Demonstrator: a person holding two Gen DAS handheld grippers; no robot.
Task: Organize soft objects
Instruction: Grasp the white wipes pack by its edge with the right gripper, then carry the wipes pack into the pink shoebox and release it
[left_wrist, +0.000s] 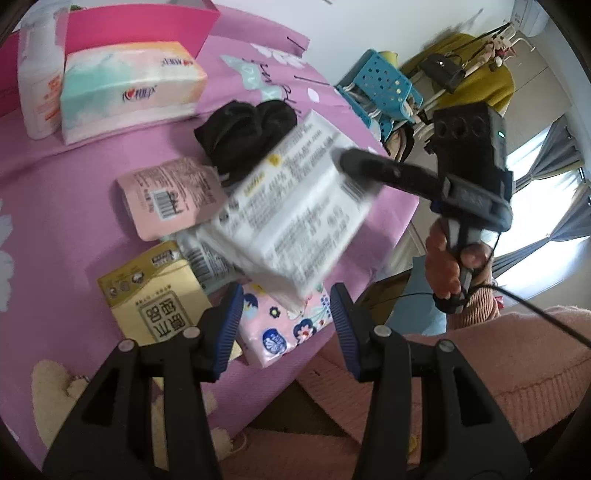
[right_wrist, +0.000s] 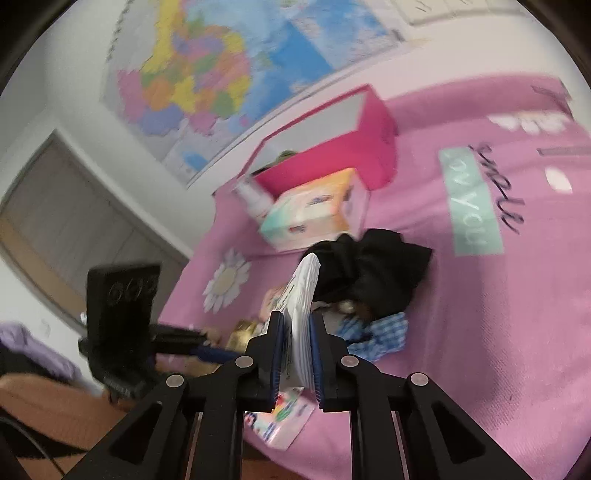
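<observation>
A pink bedspread (left_wrist: 74, 206) carries my clutter. My right jaws (right_wrist: 297, 354) clamp a white tissue pack (left_wrist: 291, 210) edge-on, lifted above the heap; my left jaws (left_wrist: 286, 325) gape empty just below it, pink storage box (right_wrist: 332, 162) beyond.

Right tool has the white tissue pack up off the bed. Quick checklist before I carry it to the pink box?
1. Right tool shut on white tissue pack: ok.
2. Pack off the pink bedspread: ok.
3. Grip depth: held at one edge only, pack hangs tilted: not ok.
4. Left tool open, holding nothing: ok.
5. Room in pink box: cannot tell.
6. Large tissue pack stands before the box: not ok.
</observation>
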